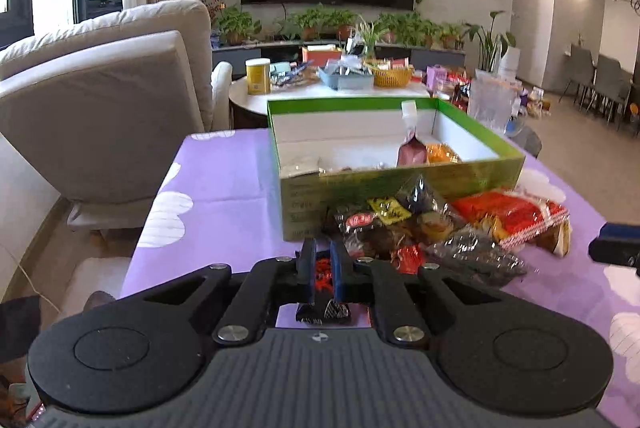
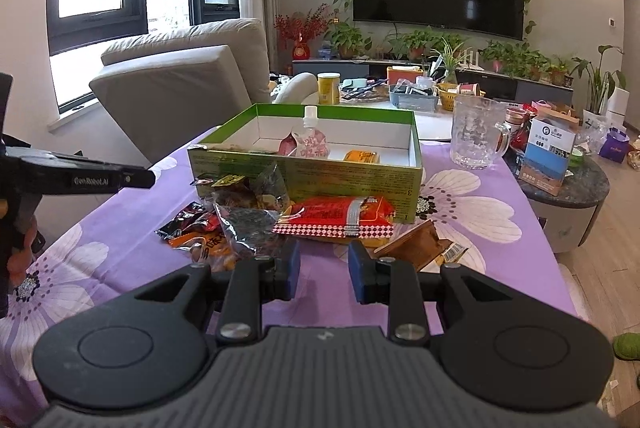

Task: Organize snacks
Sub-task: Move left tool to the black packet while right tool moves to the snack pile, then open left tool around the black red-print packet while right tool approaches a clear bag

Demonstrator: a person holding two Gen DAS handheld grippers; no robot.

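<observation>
A green open box (image 1: pixel 400 183) (image 2: pixel 304 171) stands on the purple flowered tablecloth, holding a pink spout pouch (image 1: pixel 411 143) (image 2: pixel 308 143) and an orange packet (image 1: pixel 442 152) (image 2: pixel 362 156). A pile of snack packets (image 1: pixel 420 228) (image 2: pixel 240 216) lies in front of it, with a large red packet (image 1: pixel 516 216) (image 2: pixel 340 216). My left gripper (image 1: pixel 323 260) is shut on a small red-and-black snack packet (image 1: pixel 323 276) at the pile's near edge. My right gripper (image 2: pixel 324 260) is open and empty, just before the red packet. A brown wrapper (image 2: pixel 420 246) lies to its right.
A glass mug (image 2: pixel 476 131) stands right of the box. A round side table (image 2: pixel 576 183) with boxes is at the right. A beige armchair (image 1: pixel 108 87) is at the left. A white coffee table (image 1: pixel 320 89) with baskets stands behind.
</observation>
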